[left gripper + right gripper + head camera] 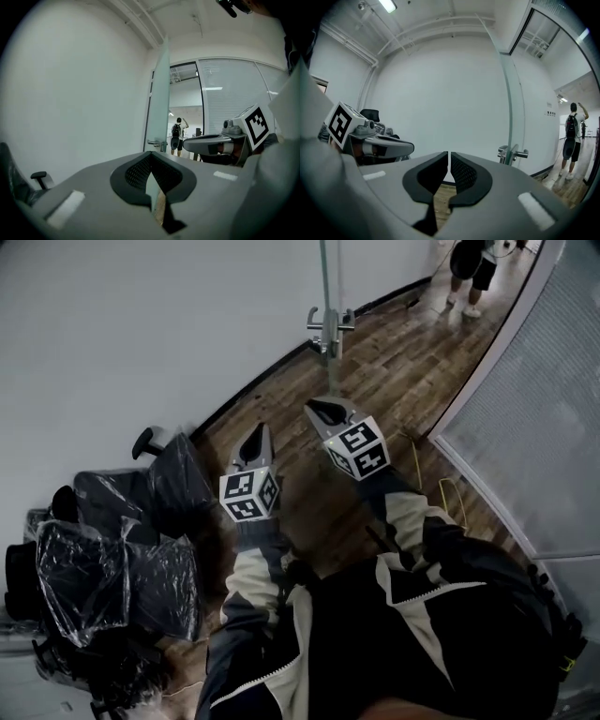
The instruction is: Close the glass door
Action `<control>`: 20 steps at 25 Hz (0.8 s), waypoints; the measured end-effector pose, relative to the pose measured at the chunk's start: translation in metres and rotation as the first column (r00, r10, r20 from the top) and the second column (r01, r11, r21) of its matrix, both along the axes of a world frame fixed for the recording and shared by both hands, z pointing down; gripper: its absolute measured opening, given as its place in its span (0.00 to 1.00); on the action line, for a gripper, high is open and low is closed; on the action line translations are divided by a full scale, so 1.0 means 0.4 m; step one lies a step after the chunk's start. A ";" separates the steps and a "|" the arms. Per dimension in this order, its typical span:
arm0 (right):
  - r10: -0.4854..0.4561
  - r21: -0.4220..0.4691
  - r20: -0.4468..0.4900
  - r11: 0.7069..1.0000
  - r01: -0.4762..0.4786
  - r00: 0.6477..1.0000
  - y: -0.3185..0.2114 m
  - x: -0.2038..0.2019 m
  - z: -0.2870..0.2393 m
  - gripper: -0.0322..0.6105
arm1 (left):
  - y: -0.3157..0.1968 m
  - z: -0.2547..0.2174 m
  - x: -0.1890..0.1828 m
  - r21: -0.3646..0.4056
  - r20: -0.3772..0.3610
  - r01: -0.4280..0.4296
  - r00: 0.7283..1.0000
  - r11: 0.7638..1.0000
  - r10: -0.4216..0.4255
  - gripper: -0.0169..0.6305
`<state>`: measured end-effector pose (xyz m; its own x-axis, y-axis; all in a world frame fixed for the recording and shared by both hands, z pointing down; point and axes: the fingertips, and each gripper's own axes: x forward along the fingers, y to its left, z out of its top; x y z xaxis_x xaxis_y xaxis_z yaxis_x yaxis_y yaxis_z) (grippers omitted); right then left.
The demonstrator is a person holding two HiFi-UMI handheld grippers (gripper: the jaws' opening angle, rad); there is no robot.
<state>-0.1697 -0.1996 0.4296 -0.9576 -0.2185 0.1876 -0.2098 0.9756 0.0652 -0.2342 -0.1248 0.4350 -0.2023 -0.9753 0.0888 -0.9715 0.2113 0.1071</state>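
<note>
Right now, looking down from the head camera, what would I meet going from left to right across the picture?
plastic-wrapped office chairs → left gripper → right gripper → frosted glass partition

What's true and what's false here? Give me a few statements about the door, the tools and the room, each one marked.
1. The glass door stands open. True.
2. The right tool grips the door handle. False: it is apart from the handle and holds nothing.
3. Chairs wrapped in plastic stand at the person's left. True.
4. The left tool holds a cloth. False: its jaws are together with nothing between them.
5. Nobody else is in view. False: another person stands beyond the door.
</note>
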 end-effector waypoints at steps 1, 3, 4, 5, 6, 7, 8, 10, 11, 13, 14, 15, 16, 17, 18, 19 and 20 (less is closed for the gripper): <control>0.010 0.004 -0.002 1.000 -0.010 1.000 -0.010 -0.036 0.002 0.09 | -0.014 0.003 -0.039 0.004 -0.002 -0.009 1.000 1.000 0.009 0.03; 0.039 0.007 -0.006 0.999 -0.039 0.999 -0.035 -0.105 0.004 0.09 | -0.049 0.004 -0.117 0.012 -0.005 -0.037 0.999 0.999 0.037 0.03; 0.059 0.007 -0.008 0.998 -0.059 0.998 -0.049 -0.137 0.004 0.09 | -0.068 0.003 -0.154 0.014 -0.006 -0.057 0.998 0.998 0.057 0.03; 0.083 0.005 -0.011 0.997 -0.083 0.996 -0.063 -0.168 0.005 0.09 | -0.086 0.000 -0.190 0.014 -0.007 -0.078 0.997 0.997 0.078 0.03; 0.108 0.003 -0.014 0.994 -0.108 0.994 -0.075 -0.197 0.005 0.09 | -0.101 -0.005 -0.224 0.016 -0.008 -0.101 0.995 0.995 0.101 0.03; 0.133 0.003 -0.014 0.991 -0.133 0.991 -0.086 -0.227 0.001 0.09 | -0.115 -0.012 -0.258 0.021 -0.008 -0.123 0.992 0.992 0.123 0.03; 0.155 0.002 -0.012 0.988 -0.155 0.988 -0.096 -0.257 -0.005 0.09 | -0.127 -0.020 -0.291 0.028 -0.008 -0.143 0.990 0.989 0.143 0.03; 0.191 -0.004 0.002 0.982 -0.191 0.982 -0.113 -0.315 -0.024 0.09 | -0.149 -0.031 -0.354 0.039 -0.005 -0.175 0.985 0.984 0.175 0.03; 0.206 -0.005 0.008 0.979 -0.206 0.979 -0.121 -0.341 -0.032 0.09 | -0.161 -0.033 -0.383 0.041 -0.004 -0.187 0.982 0.981 0.188 0.03; 0.230 -0.002 0.012 0.973 -0.230 0.973 -0.134 -0.379 -0.040 0.09 | -0.180 -0.029 -0.426 0.038 -0.005 -0.208 0.978 0.977 0.209 0.03; 0.241 -0.001 0.013 0.971 -0.241 0.970 -0.141 -0.391 -0.041 0.09 | -0.188 -0.027 -0.440 0.036 -0.008 -0.219 0.976 0.975 0.219 0.03; 0.252 -0.002 0.015 0.968 -0.252 0.968 -0.150 -0.400 -0.043 0.09 | -0.198 -0.026 -0.450 0.034 -0.009 -0.230 0.973 0.972 0.231 0.03; 0.263 -0.004 0.020 0.965 -0.263 0.965 -0.162 -0.407 -0.046 0.09 | -0.212 -0.028 -0.457 0.034 -0.008 -0.243 0.970 0.970 0.243 0.03; 0.274 -0.006 0.026 0.962 -0.274 0.961 -0.178 -0.414 -0.051 0.09 | -0.229 -0.032 -0.463 0.035 -0.005 -0.255 0.967 0.966 0.255 0.03; 0.284 -0.005 0.032 0.959 -0.284 0.958 -0.195 -0.420 -0.057 0.09 | -0.250 -0.038 -0.469 0.038 -0.001 -0.265 0.964 0.963 0.266 0.03; 0.292 -0.002 0.037 0.956 -0.292 0.956 -0.213 -0.427 -0.063 0.09 | -0.274 -0.044 -0.474 0.040 0.004 -0.275 0.961 0.961 0.275 0.03; 0.301 0.000 0.043 0.954 -0.301 0.953 -0.231 -0.432 -0.069 0.09 | -0.298 -0.051 -0.477 0.041 0.010 -0.286 0.958 0.957 0.286 0.03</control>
<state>-0.3424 -0.2921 0.4020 -0.8544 -0.4987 0.1459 -0.4961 0.8665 0.0561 -0.4250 -0.2440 0.4147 0.0850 -0.9953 0.0468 -0.9912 -0.0797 0.1056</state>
